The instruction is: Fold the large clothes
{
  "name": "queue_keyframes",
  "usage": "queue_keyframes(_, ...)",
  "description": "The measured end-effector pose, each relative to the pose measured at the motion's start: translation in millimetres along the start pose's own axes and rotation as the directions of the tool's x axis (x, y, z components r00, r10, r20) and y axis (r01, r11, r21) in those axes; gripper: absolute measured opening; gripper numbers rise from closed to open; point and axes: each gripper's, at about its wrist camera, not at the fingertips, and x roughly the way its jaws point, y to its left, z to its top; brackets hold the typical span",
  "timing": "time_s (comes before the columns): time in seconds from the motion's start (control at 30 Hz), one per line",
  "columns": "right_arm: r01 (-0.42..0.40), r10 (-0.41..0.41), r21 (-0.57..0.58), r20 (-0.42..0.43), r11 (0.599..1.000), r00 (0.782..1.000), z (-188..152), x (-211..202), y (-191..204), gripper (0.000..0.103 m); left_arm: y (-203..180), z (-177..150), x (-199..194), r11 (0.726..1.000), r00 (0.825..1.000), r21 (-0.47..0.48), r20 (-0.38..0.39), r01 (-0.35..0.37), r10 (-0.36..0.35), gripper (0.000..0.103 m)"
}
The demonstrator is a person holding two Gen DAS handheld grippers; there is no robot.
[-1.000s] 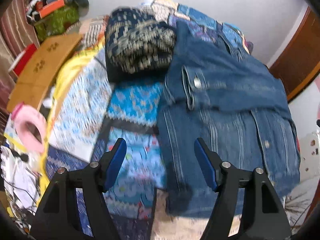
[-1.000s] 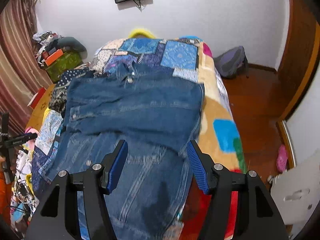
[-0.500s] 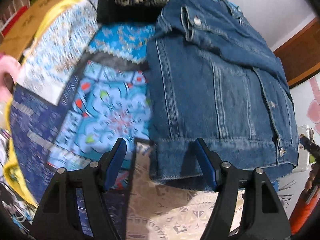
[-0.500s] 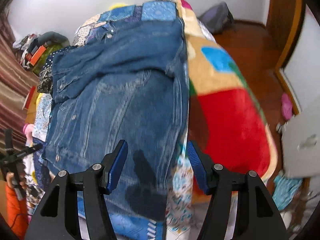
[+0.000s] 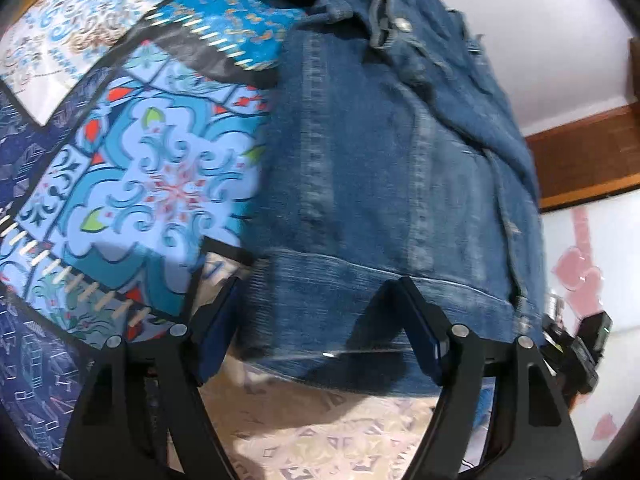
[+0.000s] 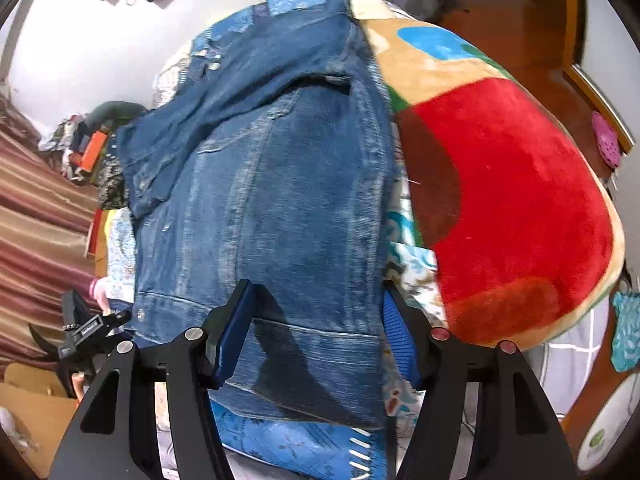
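Step in hand: both claws set at the bottom hem of the denim jacket (image 5: 384,184), one at each lower corner; I judge this the approach to a hem-to-collar fold.
Jacket position: spread flat on the patchwork quilt (image 5: 132,184), sleeves already laid across the upper body, collar end far from the cameras. Its right edge runs beside the red fleece blanket (image 6: 508,208).
Left gripper (image 5: 316,320): spread wide, straddling the hem's left corner. One finger sits past the jacket's side edge, the other over the waistband. No cloth pinched yet (motion blur here, so contact with the fabric is hard to judge).
Right gripper (image 6: 316,328): also spread wide, over the hem's right corner; one finger over the denim, the other just past its edge above the quilt.
Pose: both tools point along the jacket's length toward the collar, tilted down at the bed, low and near the cloth.
Next move calls for: dropping each claw onto the waistband, closing on both layers at each corner, then lifting together and carrying the hem evenly toward the collar.
Risk: catching only the top layer, or quilt along with denim.
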Motion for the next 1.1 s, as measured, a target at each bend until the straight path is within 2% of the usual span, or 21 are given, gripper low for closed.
queue_keyframes(0.03, 0.005, -0.005, -0.007, 0.004, 1.0, 1.0, -0.5, 0.8, 2.2, 0.057, -2.2, -0.6, -2.5, 1.0, 1.0, 0.009, 0.007, 0.009, -0.009, 0.075)
queue_keyframes(0.1, 0.026, -0.026, -0.031, 0.011, 0.999, 1.0, -0.7, 1.4, 6.8, 0.046, -8.4, -1.5, -8.8, 0.999, 0.999, 0.037, 0.02, 0.038, -0.039, 0.072)
queue_keyframes(0.13, 0.03, -0.03, -0.044, 0.014, 0.999, 0.999, -0.2, 1.2, 9.5, 0.042, -11.0, -1.7, -12.8, 0.998, 0.998, 0.048, 0.029, 0.049, -0.05, 0.063)
queue_keyframes(0.17, 0.031, -0.03, -0.055, 0.015, 0.998, 0.999, 1.1, 0.8, 12.0, 0.034, -14.4, -0.9, -16.2, 0.997, 0.998, 0.059, 0.038, 0.052, -0.054, 0.058)
queue_keyframes(0.2, 0.03, -0.029, -0.066, 0.018, 0.997, 0.999, 3.0, 0.2, 14.6, 0.025, -18.5, 0.9, -20.9, 0.997, 0.998, 0.069, 0.051, 0.045, -0.049, 0.044)
queue_keyframes(0.23, 0.023, -0.021, -0.075, 0.032, 0.997, 0.999, 5.0, -0.1, 17.1, 0.021, -21.3, 4.7, -23.3, 0.997, 0.997, 0.07, 0.058, 0.038, -0.042, 0.024)
queue_keyframes(0.27, 0.017, -0.013, -0.082, 0.053, 0.996, 0.999, 6.7, -1.4, 18.5, 0.019, -24.2, 8.2, -28.2, 0.997, 0.997, 0.068, 0.074, 0.025, -0.031, 0.017)
queue_keyframes(0.33, 0.0, 0.009, -0.101, 0.092, 0.995, 0.996, 12.8, -7.1, 23.9, 0.017, -29.7, 15.2, -34.6, 0.997, 0.995, 0.06, 0.088, 0.041, -0.046, 0.013)
queue_keyframes(0.43, -0.015, 0.033, -0.138, 0.127, 0.99, 0.991, 23.8, -13.7, 33.6, 0.015, -44.1, 26.3, -49.8, 0.995, 0.989, 0.08, 0.129, 0.064, -0.074, 0.012)
queue_keyframes(0.6, -0.028, 0.072, -0.212, 0.207, 0.977, 0.976, 55.9, -30.1, 60.8, 0.015, -85.4, 57.6, -83.3, 0.981, 0.967, 0.175, 0.222, 0.082, -0.121, 0.011)
queue_keyframes(0.8, 0.02, 0.059, -0.238, 0.319, 0.971, 0.946, 120.9, -35.9, 84.9, 0.014, -137.9, 122.3, -118.2, 0.969, 0.918, 0.239, 0.365, 0.068, -0.154, 0.01)
queue_keyframes(0.93, 0.045, 0.04, -0.21, 0.383, 0.977, 0.923, 176.4, -36.4, 85.3, 0.014, -153.2, 175.7, -113.1, 0.969, 0.895, 0.243, 0.423, 0.039, -0.142, 0.01)
queue_keyframes(1.03, 0.062, 0.011, -0.172, 0.394, 0.983, 0.919, 217.4, -19.6, 81.0, 0.014, -163.5, 216.3, -88.7, 0.976, 0.89, 0.218, 0.439, 0.028, -0.124, 0.01)
queue_keyframes(1.1, 0.091, -0.023, -0.161, 0.383, 0.983, 0.923, 235.3, -2.4, 78.5, 0.014, -174.5, 241.6, -63.3, 0.974, 0.887, 0.22, 0.459, -0.06, -0.049, 0.01)
